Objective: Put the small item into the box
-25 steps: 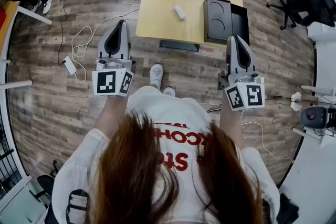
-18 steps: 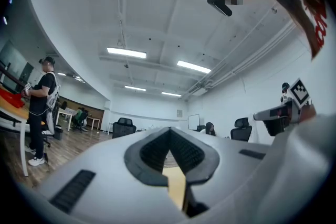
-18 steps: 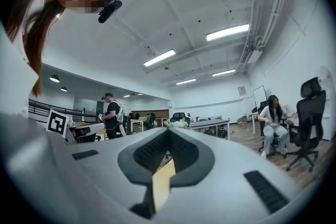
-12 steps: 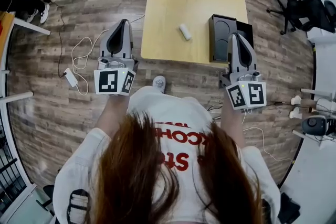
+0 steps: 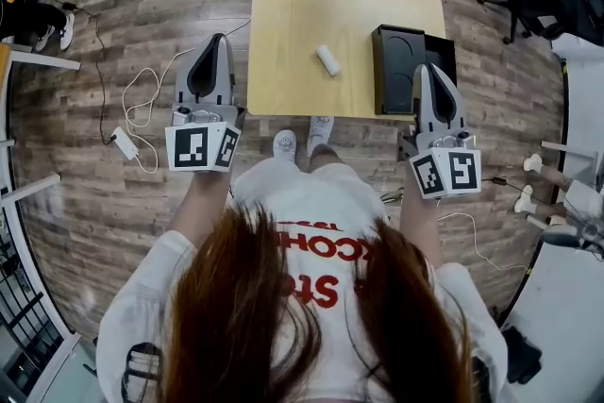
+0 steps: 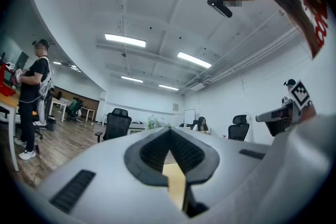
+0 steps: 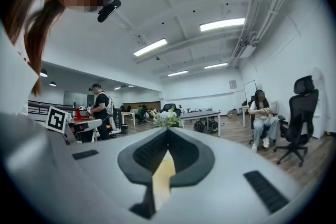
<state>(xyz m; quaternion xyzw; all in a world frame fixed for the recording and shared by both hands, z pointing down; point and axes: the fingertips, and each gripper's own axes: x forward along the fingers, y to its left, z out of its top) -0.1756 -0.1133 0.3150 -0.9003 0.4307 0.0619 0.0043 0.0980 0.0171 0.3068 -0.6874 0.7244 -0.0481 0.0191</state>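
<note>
Black box [image 5: 404, 54] at table's [image 5: 311, 5] right edge

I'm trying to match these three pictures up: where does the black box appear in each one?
Head view: the black box sits at the right side of the yellow table, in the picture just above the right hand-held gripper.
Left gripper view: not in it.
Right gripper view: not in it.
Shared landmark: the yellow table, a yellow sliver low in the middle of the left gripper view and of the right gripper view.
</note>
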